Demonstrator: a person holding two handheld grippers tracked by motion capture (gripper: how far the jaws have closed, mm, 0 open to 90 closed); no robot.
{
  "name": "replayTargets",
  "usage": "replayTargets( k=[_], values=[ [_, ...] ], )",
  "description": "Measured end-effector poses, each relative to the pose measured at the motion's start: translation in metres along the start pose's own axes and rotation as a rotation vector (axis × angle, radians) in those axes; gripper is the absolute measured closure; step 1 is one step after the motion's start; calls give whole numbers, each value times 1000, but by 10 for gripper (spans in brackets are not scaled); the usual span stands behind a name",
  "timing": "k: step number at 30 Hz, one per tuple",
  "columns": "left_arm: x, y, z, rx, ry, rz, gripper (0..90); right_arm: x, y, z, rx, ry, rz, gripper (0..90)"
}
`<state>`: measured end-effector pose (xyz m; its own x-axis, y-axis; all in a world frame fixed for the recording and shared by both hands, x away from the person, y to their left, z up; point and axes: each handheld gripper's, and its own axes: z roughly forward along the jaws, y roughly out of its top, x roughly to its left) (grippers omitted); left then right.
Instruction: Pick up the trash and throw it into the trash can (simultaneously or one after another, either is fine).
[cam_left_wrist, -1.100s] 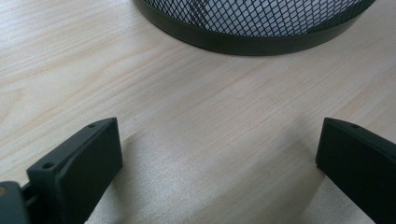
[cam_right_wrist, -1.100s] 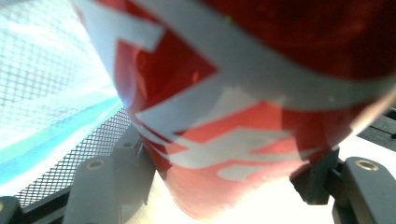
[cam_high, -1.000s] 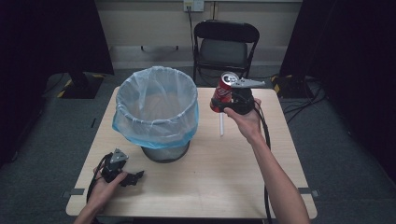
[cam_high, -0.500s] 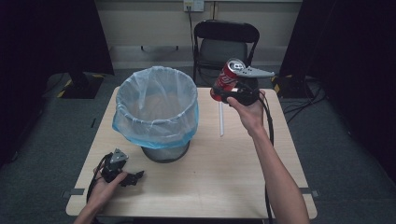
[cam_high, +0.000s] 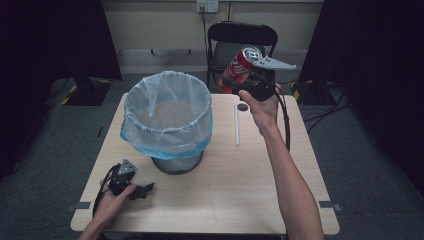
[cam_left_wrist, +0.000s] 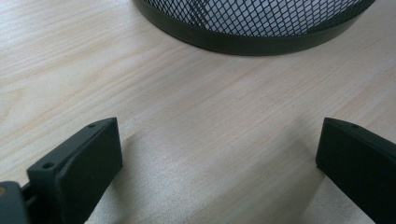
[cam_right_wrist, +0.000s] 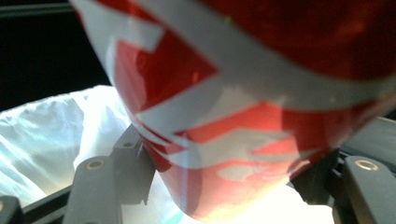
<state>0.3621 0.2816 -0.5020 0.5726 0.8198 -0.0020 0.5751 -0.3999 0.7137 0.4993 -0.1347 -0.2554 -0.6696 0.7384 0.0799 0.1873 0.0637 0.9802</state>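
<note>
Right of the bin (cam_high: 167, 122), raised above the table (cam_high: 225, 200) near its far edge, my right gripper (cam_high: 239, 80) has its jaws clamped on a red and white can (cam_high: 240, 67). I see the can tilted, its top end up and leaning away from the bin's rim. Through the right gripper view the can (cam_right_wrist: 261, 107) sits pinched between the two jaws, with the bin's pale liner (cam_right_wrist: 56, 135) showing below and behind it. That liner is folded over the bin's rim in a blue band, and the bin itself is dark mesh, standing on the table.

Near the bin's foot, on the side closest to me, my left gripper (cam_high: 142, 190) rests low on the table in my left hand (cam_high: 112, 200), jaws spread wide with nothing between them; its own view shows bare wood and the bin's mesh base (cam_left_wrist: 252, 23) just ahead.

Right of the bin, a white straw (cam_high: 237, 125) lies flat on the table, with a small dark round cap (cam_high: 243, 106) just beside its far end.
</note>
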Motion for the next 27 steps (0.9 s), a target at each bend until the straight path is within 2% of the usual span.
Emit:
replayTargets(
  k=[1, 7, 15, 16, 19, 20, 21, 22, 24, 27],
  values=[
    [0, 0, 0, 1, 1, 1, 0, 3, 5, 0, -21, 17, -1, 346],
    [0, 0, 0, 1, -1, -1, 0, 15, 17, 3, -56, 50, -9, 346],
    [0, 0, 0, 0, 0, 1, 0, 32, 25, 8, -90, 106, -12, 346],
    [0, 0, 0, 0, 0, 0, 0, 37, 28, 9, -97, 136, -2, 345],
    [0, 0, 0, 0, 0, 1, 0, 43, 29, 12, -92, 177, -3, 345],
    [0, 0, 0, 0, 0, 1, 0, 43, 29, 12, -92, 177, -3, 345],
    [0, 0, 0, 0, 0, 1, 0, 46, 30, 13, -87, 193, -4, 345],
    [0, 0, 0, 0, 0, 1, 0, 52, 29, 17, -76, 238, -3, 344],
    [0, 0, 0, 0, 0, 1, 0, 54, 29, 18, -71, 250, -2, 343],
    [0, 0, 0, 0, 0, 1, 0, 65, 26, 26, -43, 308, -4, 341]
  ],
)
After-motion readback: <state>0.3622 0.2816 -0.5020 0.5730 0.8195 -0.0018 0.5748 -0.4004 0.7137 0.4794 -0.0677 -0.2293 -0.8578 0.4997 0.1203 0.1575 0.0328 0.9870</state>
